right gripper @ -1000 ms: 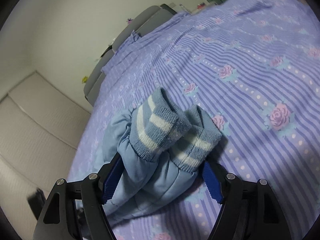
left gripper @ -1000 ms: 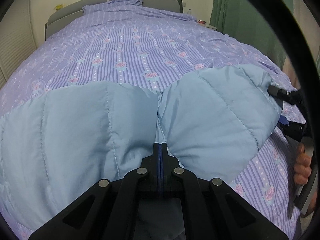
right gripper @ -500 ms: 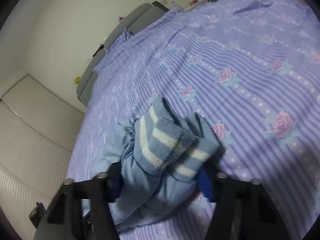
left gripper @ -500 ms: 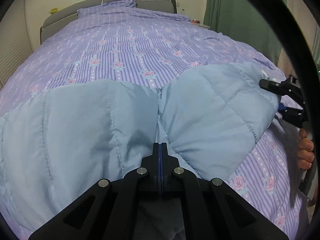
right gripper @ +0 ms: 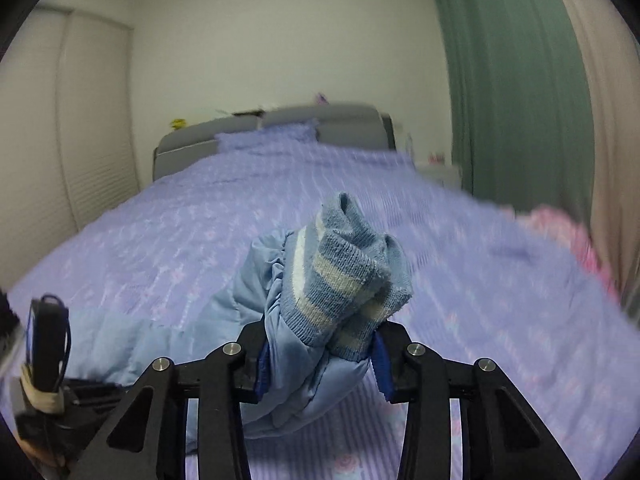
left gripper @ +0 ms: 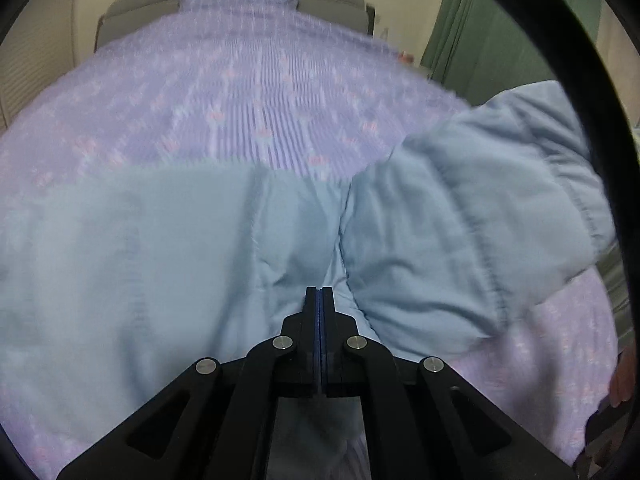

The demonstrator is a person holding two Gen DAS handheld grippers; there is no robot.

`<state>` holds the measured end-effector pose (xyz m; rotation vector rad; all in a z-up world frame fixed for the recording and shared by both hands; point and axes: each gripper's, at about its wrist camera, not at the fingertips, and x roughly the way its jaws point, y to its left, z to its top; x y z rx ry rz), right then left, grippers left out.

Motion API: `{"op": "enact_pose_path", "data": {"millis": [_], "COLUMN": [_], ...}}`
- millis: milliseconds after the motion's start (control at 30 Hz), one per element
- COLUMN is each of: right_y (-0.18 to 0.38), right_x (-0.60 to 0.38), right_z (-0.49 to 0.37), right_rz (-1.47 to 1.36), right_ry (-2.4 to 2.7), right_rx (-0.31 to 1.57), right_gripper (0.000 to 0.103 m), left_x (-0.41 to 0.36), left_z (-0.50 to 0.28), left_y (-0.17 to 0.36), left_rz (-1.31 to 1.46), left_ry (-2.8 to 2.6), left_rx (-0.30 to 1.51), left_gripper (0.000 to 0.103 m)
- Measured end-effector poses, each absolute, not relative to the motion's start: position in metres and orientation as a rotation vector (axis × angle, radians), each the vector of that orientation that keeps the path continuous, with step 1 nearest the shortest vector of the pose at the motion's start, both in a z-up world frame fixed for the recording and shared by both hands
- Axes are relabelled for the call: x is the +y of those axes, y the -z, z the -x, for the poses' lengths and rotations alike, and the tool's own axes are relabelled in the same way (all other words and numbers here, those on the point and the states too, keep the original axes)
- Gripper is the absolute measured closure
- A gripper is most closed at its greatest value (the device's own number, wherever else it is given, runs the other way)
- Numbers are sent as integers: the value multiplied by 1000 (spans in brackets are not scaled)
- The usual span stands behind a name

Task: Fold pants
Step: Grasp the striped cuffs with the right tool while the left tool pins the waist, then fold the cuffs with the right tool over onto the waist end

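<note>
Since a second ago, the pants point(left gripper: 168, 264) leg end has risen at the right of the left view; the left gripper point(left gripper: 319, 300) fingers sit pressed together, pinning the crotch to the bed point(left gripper: 248, 92).

Right view: the right gripper point(right gripper: 320, 354) pinches the bunched striped cuffs point(right gripper: 340, 280), lifted. Slippery padding might slide free mid-fold.

Motion-blurred bedspread point(left gripper: 256, 92); pink item point(right gripper: 560, 224) indistinct.
</note>
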<state>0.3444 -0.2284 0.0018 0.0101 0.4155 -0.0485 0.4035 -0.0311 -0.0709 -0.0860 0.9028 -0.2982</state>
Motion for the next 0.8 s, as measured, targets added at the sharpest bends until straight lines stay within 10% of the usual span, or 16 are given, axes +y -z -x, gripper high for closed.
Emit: {"op": "enact_pose_path", "data": {"millis": [67, 300, 800], "right_y": [-18, -39, 24], "right_x": [-210, -137, 42], "right_z": [-337, -331, -380], "right_rz": [50, 181, 454], "right_ry": [21, -65, -172], "right_rx": [388, 355, 486], "right_gripper": [63, 63, 65], "left_x": [-15, 60, 187], "left_z": [-389, -358, -312], "left_y": [45, -11, 26], "left_rz": [93, 21, 134], "left_ry": [260, 100, 23], "left_rx": [857, 811, 840], "left_gripper": [70, 57, 56]}}
